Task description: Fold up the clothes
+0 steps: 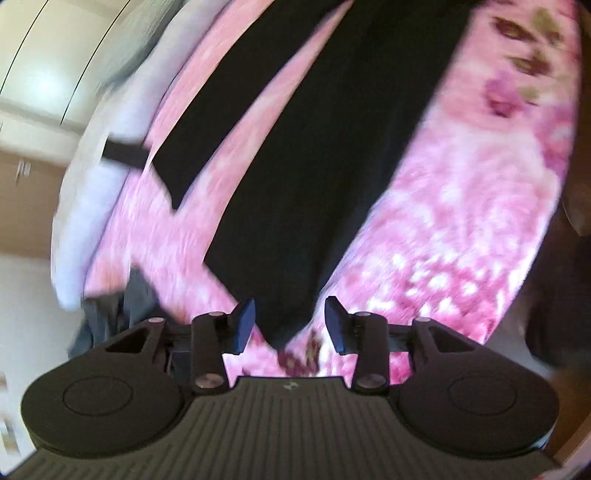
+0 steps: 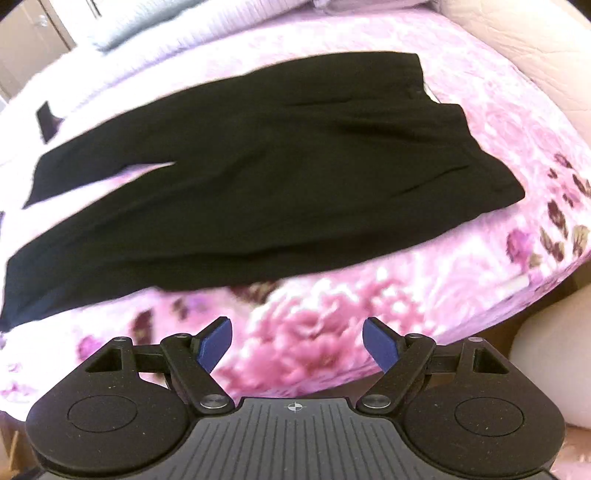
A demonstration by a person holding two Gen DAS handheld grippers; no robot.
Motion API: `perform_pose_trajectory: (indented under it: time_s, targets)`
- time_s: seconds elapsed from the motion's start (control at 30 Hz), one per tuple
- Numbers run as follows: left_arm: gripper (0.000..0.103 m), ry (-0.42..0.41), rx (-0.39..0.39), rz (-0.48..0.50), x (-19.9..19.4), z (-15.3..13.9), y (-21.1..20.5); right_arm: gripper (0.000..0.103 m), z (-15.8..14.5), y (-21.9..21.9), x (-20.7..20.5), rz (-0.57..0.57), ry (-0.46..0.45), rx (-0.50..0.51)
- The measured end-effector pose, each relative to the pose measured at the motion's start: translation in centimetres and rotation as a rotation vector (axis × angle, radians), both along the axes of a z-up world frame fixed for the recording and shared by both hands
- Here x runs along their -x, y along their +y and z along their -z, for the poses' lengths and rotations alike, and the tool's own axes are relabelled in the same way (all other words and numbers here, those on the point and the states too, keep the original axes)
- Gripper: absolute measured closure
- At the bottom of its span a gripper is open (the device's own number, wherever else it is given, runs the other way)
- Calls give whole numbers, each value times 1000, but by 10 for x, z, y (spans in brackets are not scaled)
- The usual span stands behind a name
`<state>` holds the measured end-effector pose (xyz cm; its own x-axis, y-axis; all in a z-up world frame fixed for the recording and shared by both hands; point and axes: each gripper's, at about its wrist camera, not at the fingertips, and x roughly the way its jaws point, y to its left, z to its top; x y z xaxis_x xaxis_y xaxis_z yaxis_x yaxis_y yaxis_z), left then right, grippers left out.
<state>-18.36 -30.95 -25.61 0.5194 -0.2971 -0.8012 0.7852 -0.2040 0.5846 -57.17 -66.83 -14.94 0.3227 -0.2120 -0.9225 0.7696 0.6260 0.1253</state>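
Observation:
Black trousers (image 2: 258,184) lie flat on a pink floral bedspread (image 2: 332,332), waistband to the right and the two legs splitting apart to the left. My right gripper (image 2: 299,339) hovers over the bedspread just short of the trousers' near edge, jaws wide open and nothing between them. In the left wrist view the trousers (image 1: 295,166) run away from me, and one leg end tapers down to my left gripper (image 1: 290,325). Its jaws stand apart above that leg end, and the pads do not press on the cloth.
A small flat black object (image 2: 48,120) lies on the bed beyond the leg ends. Pale pillows (image 2: 122,29) and a beige quilt (image 2: 535,44) line the far side. A grey garment (image 1: 107,317) hangs at the bed's edge. A white rounded object (image 2: 554,369) sits below the bed, right.

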Motion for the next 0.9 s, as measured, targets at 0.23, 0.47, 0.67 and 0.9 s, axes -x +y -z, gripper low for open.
perform_pose_trajectory:
  time_s: [0.23, 0.47, 0.67, 0.9]
  targets:
    - [65, -71, -11, 256, -14, 67, 19, 35, 76, 100, -82, -429, 74, 271]
    - [69, -178, -74, 313, -61, 119, 35, 38, 155, 133, -138, -678, 229, 501]
    - [100, -200, -77, 307, -87, 131, 38, 38, 185, 131, -154, -799, 265, 647]
    - [101, -173, -35, 320, -91, 116, 48, 101, 201, 135, -164, -868, 307, 675]
